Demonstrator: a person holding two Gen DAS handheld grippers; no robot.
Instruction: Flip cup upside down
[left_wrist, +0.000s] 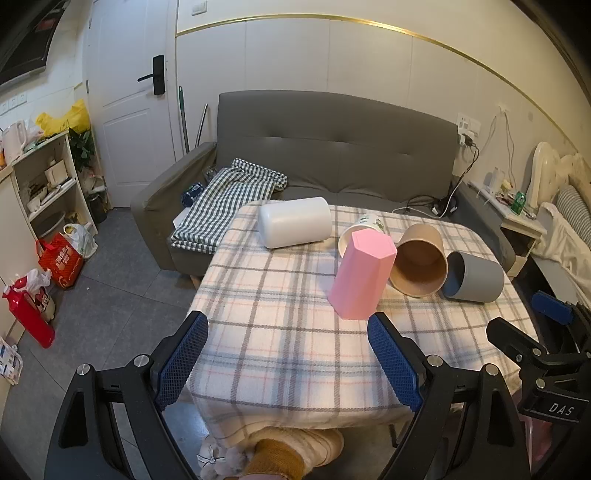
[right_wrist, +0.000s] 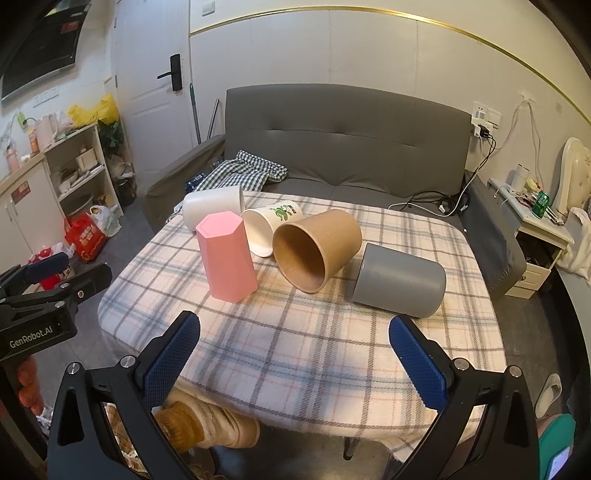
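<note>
Pink cup (right_wrist: 227, 256) stood inverted on plaid table (right_wrist: 295, 347); left gripper (left_wrist: 288, 354) and right gripper (right_wrist: 295, 350) both spread wide, holding nothing.

Near cloth bare, cups crowd the far half

Pink cup (right_wrist: 227, 256), brown cup (right_wrist: 317, 249) and grey cup (right_wrist: 399, 280) line mid-table (right_wrist: 295, 350), blocking reach to white cups behind.

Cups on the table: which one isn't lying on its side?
The pink hexagonal cup stands upside down, closed base on top; the white, printed, brown and grey ones lie tipped over.
</note>
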